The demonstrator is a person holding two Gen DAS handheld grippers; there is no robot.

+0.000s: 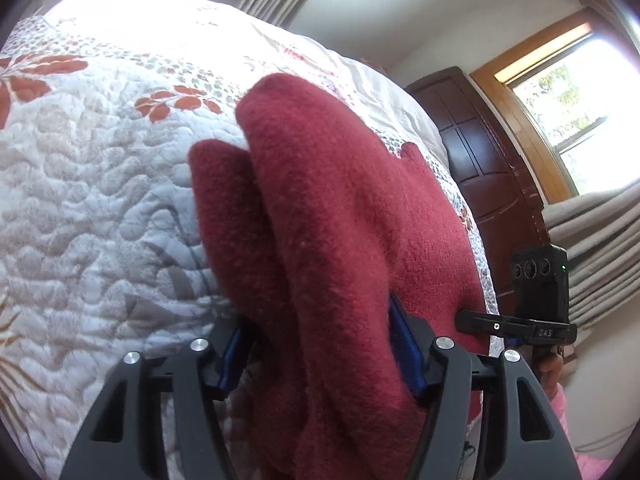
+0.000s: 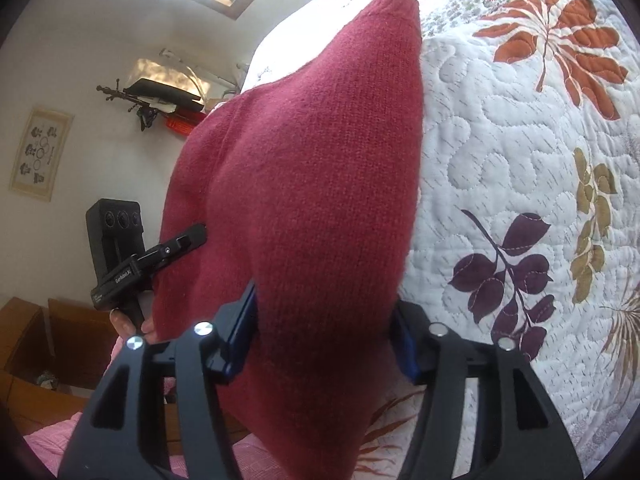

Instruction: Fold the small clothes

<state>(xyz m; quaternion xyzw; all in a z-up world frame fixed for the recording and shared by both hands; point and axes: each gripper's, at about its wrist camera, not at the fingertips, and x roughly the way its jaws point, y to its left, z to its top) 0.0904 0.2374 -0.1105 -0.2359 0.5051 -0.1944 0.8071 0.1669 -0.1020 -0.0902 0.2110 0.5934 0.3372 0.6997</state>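
Observation:
A dark red knitted garment (image 1: 340, 208) hangs bunched over the quilted bed (image 1: 100, 160). In the left wrist view my left gripper (image 1: 320, 348) is shut on a thick fold of it, blue pads (image 1: 404, 344) pressing both sides. The same red garment (image 2: 312, 168) fills the right wrist view, stretching up to a narrow ribbed end. My right gripper (image 2: 324, 340) is shut on its lower part. The other gripper's camera unit (image 1: 538, 280) shows at the right edge of the left view, and in the right view that unit (image 2: 116, 240) sits at the left, held by a hand.
The bed carries a white quilt (image 2: 520, 160) with orange and purple leaf prints. A dark wooden headboard (image 1: 480, 152), a window (image 1: 580, 100) and pleated curtains (image 1: 592, 248) stand to the right. Pink fabric (image 2: 52, 444) and wooden furniture (image 2: 60, 344) lie low on the left.

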